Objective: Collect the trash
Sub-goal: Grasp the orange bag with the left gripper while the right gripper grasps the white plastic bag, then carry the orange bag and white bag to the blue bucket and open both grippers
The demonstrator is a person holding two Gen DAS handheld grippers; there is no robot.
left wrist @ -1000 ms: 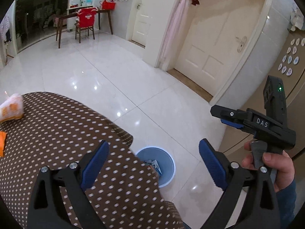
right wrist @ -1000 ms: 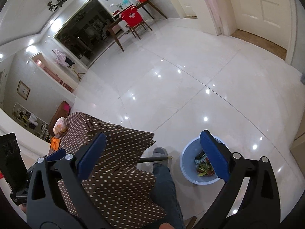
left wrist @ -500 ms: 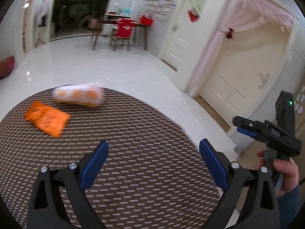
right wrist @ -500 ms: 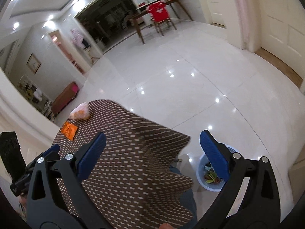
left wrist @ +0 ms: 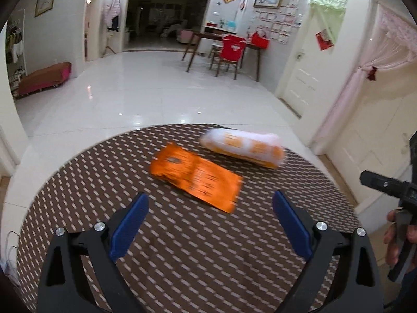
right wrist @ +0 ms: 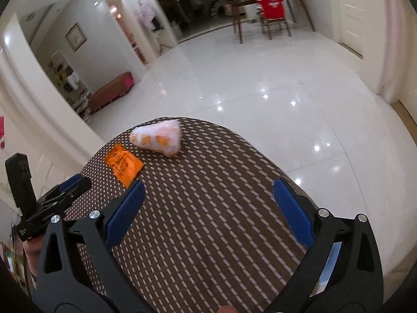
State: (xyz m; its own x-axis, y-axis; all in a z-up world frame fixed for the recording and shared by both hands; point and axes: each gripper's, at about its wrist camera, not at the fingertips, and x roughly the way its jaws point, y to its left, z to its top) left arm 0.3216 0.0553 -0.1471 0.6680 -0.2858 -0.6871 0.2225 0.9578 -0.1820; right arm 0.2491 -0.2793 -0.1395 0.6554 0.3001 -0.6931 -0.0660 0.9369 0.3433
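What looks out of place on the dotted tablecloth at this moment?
Two pieces of litter lie on the brown tablecloth: a flat orange wrapper and, just behind it, a white-and-orange packet on its side. Nothing is spilled.

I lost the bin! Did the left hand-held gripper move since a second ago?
Yes. The left hand-held gripper swung left, away from the floor bin and the doors, over the dotted table; the orange packet now lies just ahead.

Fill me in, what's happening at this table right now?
A person holds a gripper in each hand over a round table with a brown dotted cloth. Left gripper and right gripper both have jaws open and empty. An orange wrapper and a white-and-orange bag lie on the cloth, untouched.
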